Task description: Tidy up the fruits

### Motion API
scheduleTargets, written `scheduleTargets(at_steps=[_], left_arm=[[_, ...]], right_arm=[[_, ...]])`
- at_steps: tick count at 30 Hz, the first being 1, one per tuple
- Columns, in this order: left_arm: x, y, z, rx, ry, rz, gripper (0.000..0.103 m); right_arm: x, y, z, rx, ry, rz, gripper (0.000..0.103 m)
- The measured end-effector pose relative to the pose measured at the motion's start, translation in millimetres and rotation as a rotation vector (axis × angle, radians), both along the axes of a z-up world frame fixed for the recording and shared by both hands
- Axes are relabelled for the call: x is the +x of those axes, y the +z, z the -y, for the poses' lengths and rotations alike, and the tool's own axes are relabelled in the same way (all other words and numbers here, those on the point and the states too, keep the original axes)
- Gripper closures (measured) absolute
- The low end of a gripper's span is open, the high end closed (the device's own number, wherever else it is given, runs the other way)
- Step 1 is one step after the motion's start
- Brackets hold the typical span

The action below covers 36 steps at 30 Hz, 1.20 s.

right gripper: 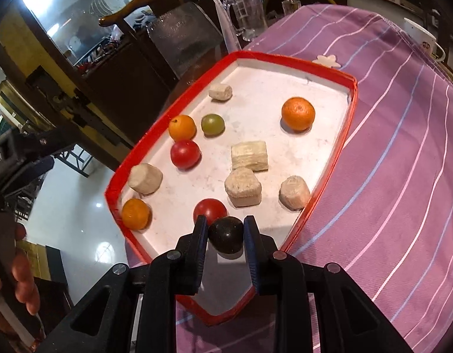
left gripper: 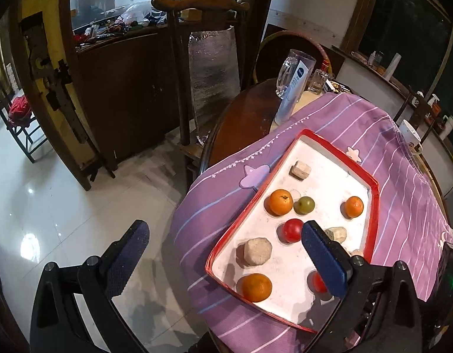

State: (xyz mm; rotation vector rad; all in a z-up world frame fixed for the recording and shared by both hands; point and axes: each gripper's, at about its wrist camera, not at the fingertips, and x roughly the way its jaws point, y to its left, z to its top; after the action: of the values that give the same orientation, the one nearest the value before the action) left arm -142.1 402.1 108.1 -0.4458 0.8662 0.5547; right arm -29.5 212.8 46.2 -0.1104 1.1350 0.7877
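Observation:
A red-rimmed white tray (left gripper: 373, 206) (right gripper: 354, 94) lies on a purple striped cloth. In it are three oranges (right gripper: 298, 113) (right gripper: 182, 126) (right gripper: 135, 214), a green fruit (right gripper: 213, 124), two red fruits (right gripper: 185, 153) (right gripper: 210, 210) and several beige blocks (right gripper: 244, 186). My right gripper (right gripper: 225, 220) is shut on a dark round plum (right gripper: 226, 236) over the tray's near end, just in front of the nearer red fruit. My left gripper (left gripper: 225, 226) stands wide open above the tray's left rim, nothing between its fingers. Its right finger (left gripper: 323, 259) hides part of a red fruit (left gripper: 316, 282).
A glass mug (left gripper: 295, 73), a small bottle (left gripper: 319, 81) and a white mug (left gripper: 411, 135) stand beyond the tray. A wooden chair (left gripper: 197, 3) and a dark cabinet are off the table's left edge, over white floor tiles. A person's fingers (right gripper: 23, 282) show at the lower left.

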Motion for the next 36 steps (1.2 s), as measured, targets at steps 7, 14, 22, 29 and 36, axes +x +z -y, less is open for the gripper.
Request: scheduleTargets(at_steps=[7,14,22,29,36], left_arm=[[17.4,-2.8,8.3,-0.004,-0.055,-0.009,0.0],[41.0,-1.7,41.1,0.008,-0.147,-0.025,0.0],[64.4,-9.3,102.9,0.057,-0.282,-0.088,0.0],[68.6,-7.6,141.8,0.112,-0.337,-0.101,0.0],[62.8,-11.5,157.9,0.104,-0.324,-0.119,0.0]], right_arm=[[-1.6,8.3,7.5,0.008,-0.014,0.036,0.059],[7.3,26.4,42.5,-0.034,-0.158,0.126,0.056],[16.2,25.1,103.6,-0.092,-0.321,0.131,0.055],[10.9,24.6,135.2,-0.092,-0.36,0.124,0.055],[5.7,21.0,157.0,-0.088,-0.357,0.114,0.054]])
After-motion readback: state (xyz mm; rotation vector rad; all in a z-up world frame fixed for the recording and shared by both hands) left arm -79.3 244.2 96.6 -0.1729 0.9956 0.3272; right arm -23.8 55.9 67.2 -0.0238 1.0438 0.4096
